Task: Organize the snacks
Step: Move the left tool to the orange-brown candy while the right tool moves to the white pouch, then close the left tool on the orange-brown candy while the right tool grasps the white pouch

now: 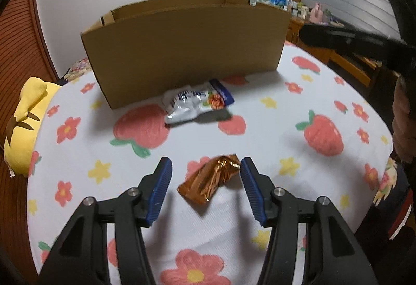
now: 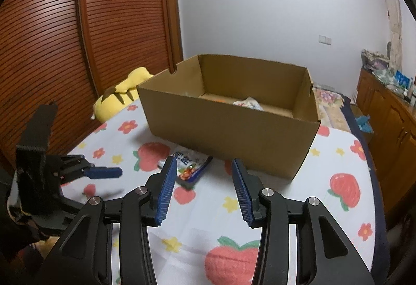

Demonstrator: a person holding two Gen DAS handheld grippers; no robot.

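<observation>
An orange foil snack packet (image 1: 209,181) lies on the flowered cloth, between the fingers of my left gripper (image 1: 206,164), which is open and just above it. A white and blue snack bag (image 1: 197,101) lies in front of the cardboard box (image 1: 182,46); it also shows in the right wrist view (image 2: 191,168). My right gripper (image 2: 202,164) is open and empty, held above the cloth facing the box (image 2: 228,134). A pale snack packet (image 2: 248,103) lies inside the box. The left gripper (image 2: 104,172) shows at the left of the right wrist view.
A yellow plush toy (image 1: 26,124) lies at the cloth's left edge, beside a wooden slatted wardrobe (image 2: 78,38). A wooden sideboard (image 2: 390,113) with clutter stands at the right. The right gripper's black body (image 1: 364,43) shows at the upper right of the left wrist view.
</observation>
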